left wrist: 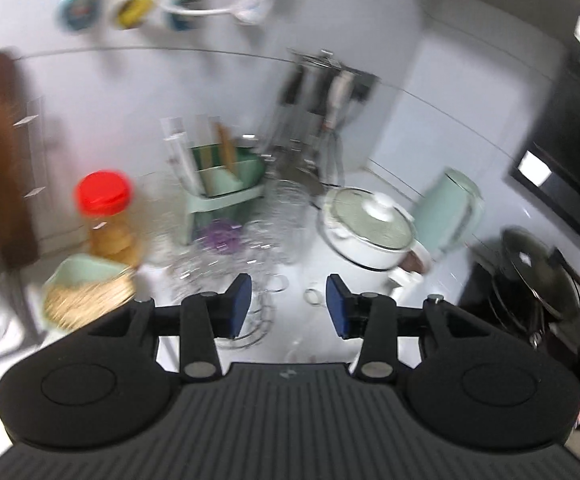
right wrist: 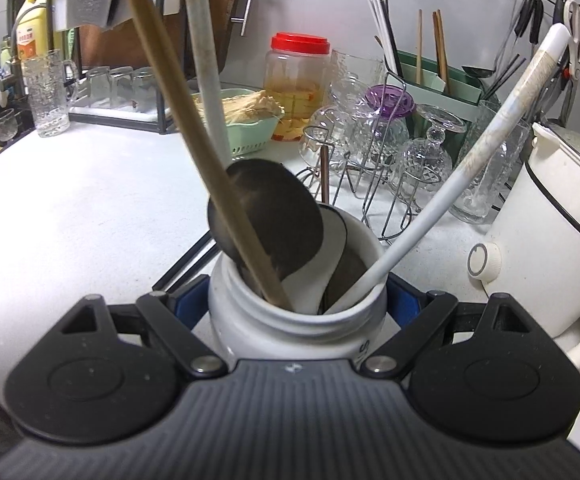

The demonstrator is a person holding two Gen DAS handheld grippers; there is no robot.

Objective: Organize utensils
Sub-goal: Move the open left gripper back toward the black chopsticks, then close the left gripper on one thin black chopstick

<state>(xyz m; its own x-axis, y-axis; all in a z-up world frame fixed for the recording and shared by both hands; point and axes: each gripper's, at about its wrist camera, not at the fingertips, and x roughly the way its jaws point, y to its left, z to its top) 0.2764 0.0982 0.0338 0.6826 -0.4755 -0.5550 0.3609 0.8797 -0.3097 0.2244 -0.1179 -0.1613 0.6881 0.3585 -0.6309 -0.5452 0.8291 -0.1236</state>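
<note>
My right gripper (right wrist: 297,304) is shut on a white utensil jar (right wrist: 290,320), its blue pads pressed to both sides of the neck. Standing in the jar are a wooden-handled utensil (right wrist: 194,144), a dark metal ladle (right wrist: 274,216) on a grey handle, and a white-handled utensil (right wrist: 470,160) leaning right. In the blurred left wrist view my left gripper (left wrist: 289,306) hangs open above the white counter with nothing between its blue pads (left wrist: 240,304). A green utensil caddy (left wrist: 226,176) with chopsticks stands beyond it.
A wire rack of upturned glasses (right wrist: 374,148), a red-lidded jar (right wrist: 298,84), a green basket (right wrist: 250,120) and a dish rack (right wrist: 118,92) crowd the back. A white electric pot (right wrist: 550,216) stands at right; the left wrist view also has a mint kettle (left wrist: 456,208) and a black wok (left wrist: 538,276).
</note>
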